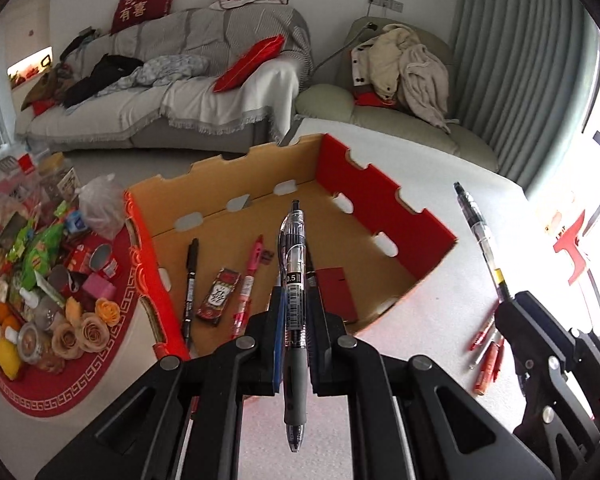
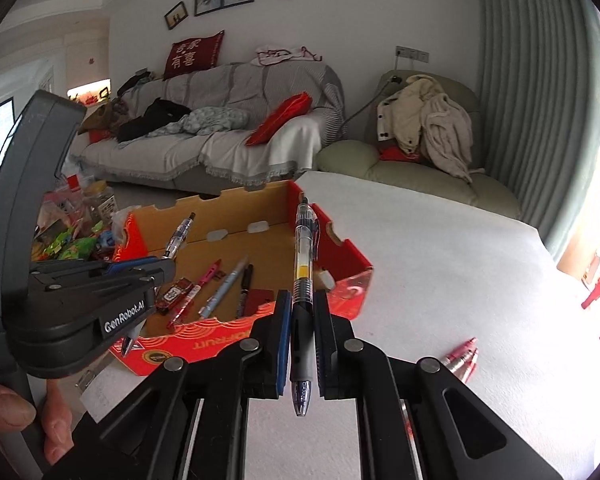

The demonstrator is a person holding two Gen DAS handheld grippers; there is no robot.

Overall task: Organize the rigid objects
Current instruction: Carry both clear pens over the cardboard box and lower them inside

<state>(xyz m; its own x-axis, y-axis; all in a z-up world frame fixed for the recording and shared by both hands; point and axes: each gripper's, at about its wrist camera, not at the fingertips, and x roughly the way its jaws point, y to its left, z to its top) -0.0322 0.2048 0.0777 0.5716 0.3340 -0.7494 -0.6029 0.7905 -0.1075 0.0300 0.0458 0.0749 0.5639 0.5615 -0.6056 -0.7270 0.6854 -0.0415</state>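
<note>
My left gripper (image 1: 294,312) is shut on a black gel pen (image 1: 294,264) and holds it over the near edge of the open cardboard box (image 1: 384,192). In the box lie a black marker (image 1: 190,280), a pink pen (image 1: 246,284), a small red packet (image 1: 219,296) and a dark red card (image 1: 336,290). My right gripper (image 2: 302,312) is shut on a clear pen with a yellow band (image 2: 304,256), held above the white table right of the box (image 2: 340,276). The right gripper also shows in the left wrist view (image 1: 512,304), the left gripper in the right wrist view (image 2: 156,272).
Several red pens (image 1: 488,352) lie on the white table (image 2: 440,264) to the right of the box. A red mat with snacks, jars and paper roses (image 1: 52,272) is left of the box. A sofa (image 2: 220,132) and an armchair (image 2: 420,152) stand behind.
</note>
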